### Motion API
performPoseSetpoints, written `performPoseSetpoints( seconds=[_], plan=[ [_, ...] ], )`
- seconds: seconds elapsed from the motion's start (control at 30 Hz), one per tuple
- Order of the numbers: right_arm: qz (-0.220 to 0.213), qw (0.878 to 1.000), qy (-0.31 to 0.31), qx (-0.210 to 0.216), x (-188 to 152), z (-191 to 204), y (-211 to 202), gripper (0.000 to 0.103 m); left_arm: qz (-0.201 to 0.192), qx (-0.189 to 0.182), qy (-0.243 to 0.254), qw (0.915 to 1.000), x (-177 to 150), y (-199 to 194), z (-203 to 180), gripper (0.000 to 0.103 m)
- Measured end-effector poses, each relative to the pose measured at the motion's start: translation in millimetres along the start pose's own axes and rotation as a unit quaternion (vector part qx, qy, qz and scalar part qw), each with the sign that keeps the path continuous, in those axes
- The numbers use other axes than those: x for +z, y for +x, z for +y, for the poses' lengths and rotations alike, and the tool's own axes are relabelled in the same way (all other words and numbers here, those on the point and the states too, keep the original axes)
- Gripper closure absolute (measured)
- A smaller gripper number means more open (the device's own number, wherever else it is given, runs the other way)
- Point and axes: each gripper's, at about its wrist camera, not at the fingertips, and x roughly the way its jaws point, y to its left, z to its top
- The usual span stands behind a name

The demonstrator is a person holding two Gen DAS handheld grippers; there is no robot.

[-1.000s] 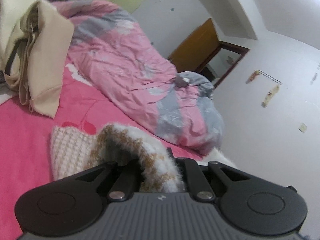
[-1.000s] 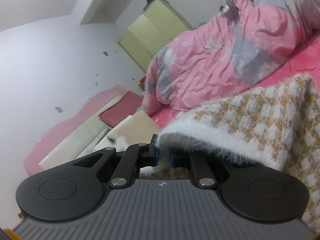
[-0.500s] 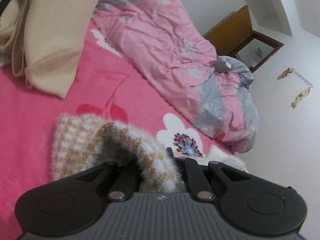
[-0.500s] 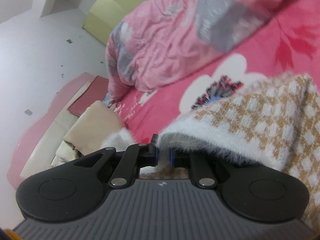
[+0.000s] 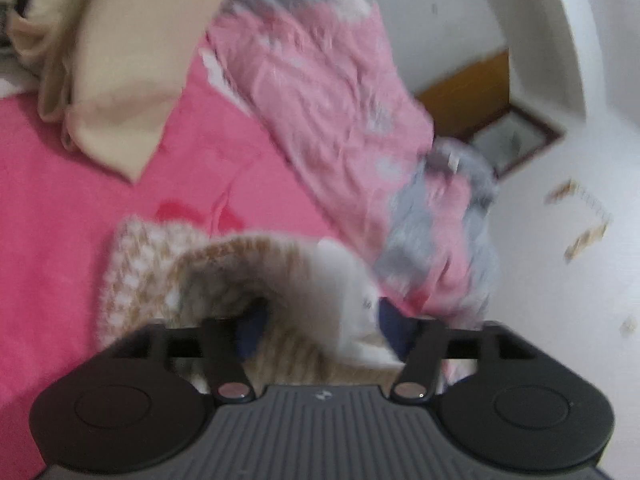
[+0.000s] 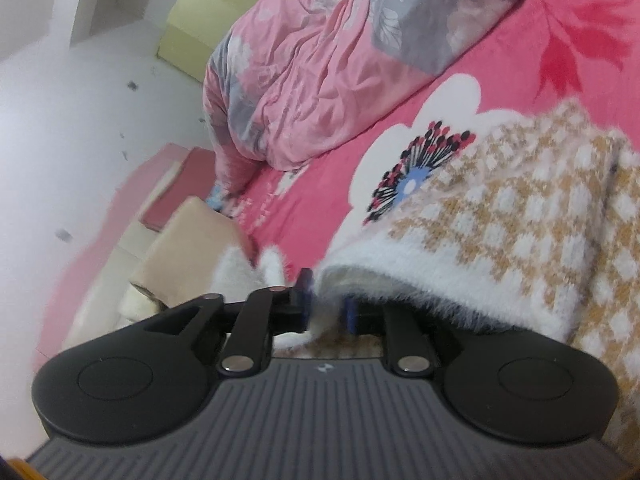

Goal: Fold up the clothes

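Observation:
A fluffy white and tan checked sweater (image 5: 152, 264) lies on the pink flowered bed sheet (image 5: 60, 208). In the blurred left wrist view its folded edge arches up between the spread fingers of my left gripper (image 5: 320, 330), which stands open with fabric resting loosely between the blue pads (image 5: 250, 330). In the right wrist view the sweater (image 6: 500, 220) spreads to the right over the sheet (image 6: 320, 184). My right gripper (image 6: 328, 302) is shut on its white furry hem, and the pads (image 6: 306, 292) stand a narrow gap apart with fluff between them.
A bunched pink and grey quilt (image 5: 340, 100) (image 6: 320, 60) lies across the far side of the bed. A beige garment pile (image 5: 100, 60) (image 6: 188, 256) sits near the pink headboard (image 6: 132, 200). White walls, a wooden door (image 5: 472, 76) and a yellow-green wardrobe (image 6: 192, 20) stand beyond.
My left gripper's fingers have spread apart around the sweater edge, and its view is blurred by motion. The right gripper has tipped down toward the sheet and still pinches the hem.

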Motion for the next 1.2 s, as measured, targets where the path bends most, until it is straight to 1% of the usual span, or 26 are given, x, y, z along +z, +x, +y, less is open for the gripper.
performPoseSetpoints(
  seconds=[0.03,0.07,0.1,0.13,0.17,0.2,0.27,0.33,0.4,0.47,0.53,0.57,0.63,0.73,0.83,0.87,0.97,1.07,1.13,1.2],
  plan=[
    [-0.003,1.0,0.006,0.01,0.3,-0.1,-2.0,0.074,-0.015,0.0,-0.001,0.9999,1.2,-5.0,-1.3,0.023],
    [-0.007,1.0,0.011,0.018,0.3,0.3,-4.3,0.065,-0.028,0.0,-0.002,0.9996,2.5,-9.5,-2.4,0.02],
    [-0.011,1.0,0.012,0.023,-0.5,2.2,-7.2,0.058,-0.034,0.002,-0.004,0.9994,3.9,-12.9,-3.2,0.02],
    [-0.015,0.999,0.011,0.029,-1.3,4.5,-10.2,0.046,-0.037,0.004,-0.008,0.9993,4.7,-16.0,-3.7,0.02],
    [-0.019,0.999,0.008,0.033,-2.3,7.8,-13.6,0.04,-0.038,0.006,-0.011,0.9992,4.7,-19.5,-4.0,0.02],
    [-0.022,0.999,0.005,0.034,-3.5,11.3,-17.1,0.038,-0.038,0.007,-0.013,0.9992,4.3,-23.6,-4.4,0.02],
    [-0.027,0.999,-0.001,0.033,-6.1,17.3,-25.0,0.03,-0.038,0.008,-0.011,0.9992,1.4,-34.1,-5.8,0.02],
    [-0.03,0.999,-0.004,0.034,-9.5,22.0,-34.9,0.026,-0.038,0.009,-0.006,0.9992,-4.4,-48.4,-7.5,0.02],
    [-0.031,0.999,-0.007,0.037,-14.8,26.1,-48.1,0.024,-0.037,0.013,0.001,0.9992,-11.2,-62.8,-9.5,0.019],
    [-0.035,0.999,-0.013,0.04,-22.1,30.5,-65.8,0.024,-0.031,0.024,0.017,0.9991,-22.1,-77.6,-12.9,0.019],
    [-0.042,0.998,-0.023,0.041,-31.0,33.9,-86.1,0.023,-0.03,0.041,0.038,0.998,-35.8,-91.3,-17.0,0.018],
    [-0.047,0.998,-0.028,0.041,-35.9,35.1,-96.6,0.022,-0.031,0.049,0.051,0.997,-44.2,-97.6,-18.9,0.016],
    [-0.057,0.997,-0.043,0.033,-47.8,36.2,-120.6,0.021,-0.033,0.064,0.076,0.9945,-61.0,-110.4,-22.5,0.015],
    [-0.077,0.995,-0.065,-0.008,-65.4,32.8,-155.9,0.021,-0.038,0.084,0.111,0.9896,-84.3,-126.6,-27.4,0.015],
    [-0.094,0.992,-0.061,-0.053,-76.4,22.1,-183.4,0.021,-0.051,0.104,0.14,0.9834,-103.0,-138.0,-31.9,0.015],
    [-0.099,0.991,-0.057,-0.064,-80.3,18.2,-191.1,0.021,-0.055,0.11,0.149,0.9811,-108.6,-141.3,-33.6,0.015],
    [-0.109,0.992,-0.023,-0.066,-93.6,3.8,-202.8,0.021,-0.062,0.12,0.169,0.9762,-121.5,-149.7,-38.1,0.015],
    [-0.118,0.991,0.011,-0.067,-107.0,-10.7,-214.4,0.021,-0.065,0.132,0.174,0.9736,-130.3,-157.4,-38.3,0.015],
    [-0.125,0.989,0.034,-0.069,-115.9,-20.4,-222.2,0.021,-0.064,0.138,0.166,0.9744,-135.2,-163.0,-35.3,0.015],
    [-0.131,0.987,0.057,-0.07,-124.8,-30.0,-230.0,0.021,-0.062,0.137,0.15,0.9772,-140.6,-169.4,-30.2,0.015]
  ],
)
